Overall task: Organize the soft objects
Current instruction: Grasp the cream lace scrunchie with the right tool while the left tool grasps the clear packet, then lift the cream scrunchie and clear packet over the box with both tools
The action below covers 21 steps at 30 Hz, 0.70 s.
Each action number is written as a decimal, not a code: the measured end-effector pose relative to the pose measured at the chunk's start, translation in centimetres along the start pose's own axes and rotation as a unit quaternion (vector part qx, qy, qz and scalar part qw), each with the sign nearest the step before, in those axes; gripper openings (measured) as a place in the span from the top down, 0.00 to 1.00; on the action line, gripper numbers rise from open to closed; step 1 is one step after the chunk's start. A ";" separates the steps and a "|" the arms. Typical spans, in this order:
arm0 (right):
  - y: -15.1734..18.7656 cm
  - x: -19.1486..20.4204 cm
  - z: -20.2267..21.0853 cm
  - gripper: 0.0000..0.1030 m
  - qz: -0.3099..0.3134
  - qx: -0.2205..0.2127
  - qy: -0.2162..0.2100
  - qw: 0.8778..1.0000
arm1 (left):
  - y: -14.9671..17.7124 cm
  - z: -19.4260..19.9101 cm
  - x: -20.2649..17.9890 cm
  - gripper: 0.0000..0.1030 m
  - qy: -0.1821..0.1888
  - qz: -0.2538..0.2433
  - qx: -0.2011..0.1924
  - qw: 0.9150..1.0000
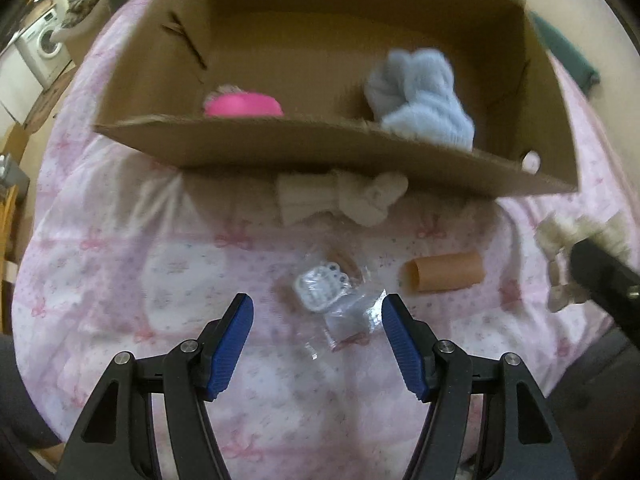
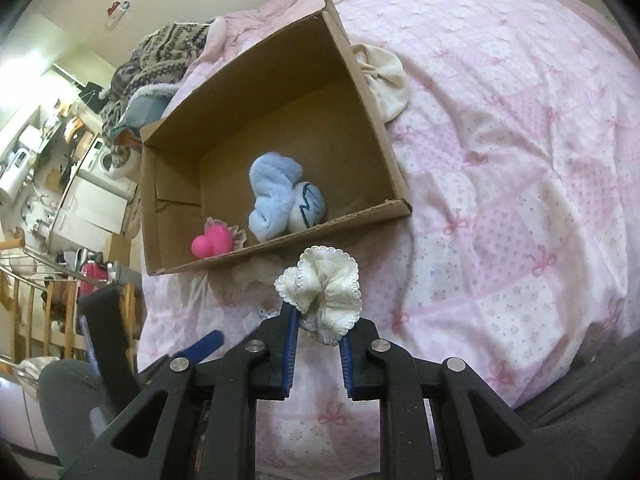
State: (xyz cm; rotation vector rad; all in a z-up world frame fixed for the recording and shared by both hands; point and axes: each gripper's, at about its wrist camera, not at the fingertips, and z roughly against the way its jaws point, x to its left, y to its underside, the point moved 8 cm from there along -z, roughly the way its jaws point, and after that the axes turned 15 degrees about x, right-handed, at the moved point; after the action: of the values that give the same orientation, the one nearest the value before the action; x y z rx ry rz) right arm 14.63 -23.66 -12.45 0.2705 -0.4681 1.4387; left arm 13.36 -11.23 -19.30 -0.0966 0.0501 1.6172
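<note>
A cardboard box (image 1: 328,148) (image 2: 368,80) lies on the pink bed cover. Inside are a fluffy light-blue sock bundle (image 1: 420,96) (image 2: 280,196) and a pink toy (image 1: 244,106) (image 2: 212,242). My right gripper (image 2: 318,320) is shut on a cream lace-edged cloth (image 2: 324,284), held above the bed just before the box's near wall; it also shows at the right edge of the left wrist view (image 1: 576,248). My left gripper (image 1: 318,308) is open and empty over a clear plastic packet (image 1: 332,292). A beige sock bundle (image 1: 340,196) lies against the box's front wall.
A cardboard tube (image 1: 442,272) lies on the cover right of the packet. A cream cloth (image 2: 386,76) lies beside the box's far side. Patterned clothes (image 2: 164,56) are piled behind the box. The bed edge drops off to the left.
</note>
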 end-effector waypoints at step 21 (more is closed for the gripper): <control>-0.1 -0.9 -0.5 0.81 -0.013 0.016 -0.011 1.000 | -2.0 -1.5 0.1 0.90 -0.001 0.006 0.023 1.000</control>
State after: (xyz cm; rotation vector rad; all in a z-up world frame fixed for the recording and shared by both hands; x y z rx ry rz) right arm 14.81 -24.18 -13.31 0.3171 -0.4580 1.4202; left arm 15.36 -11.21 -20.74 -0.0601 0.0870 1.6265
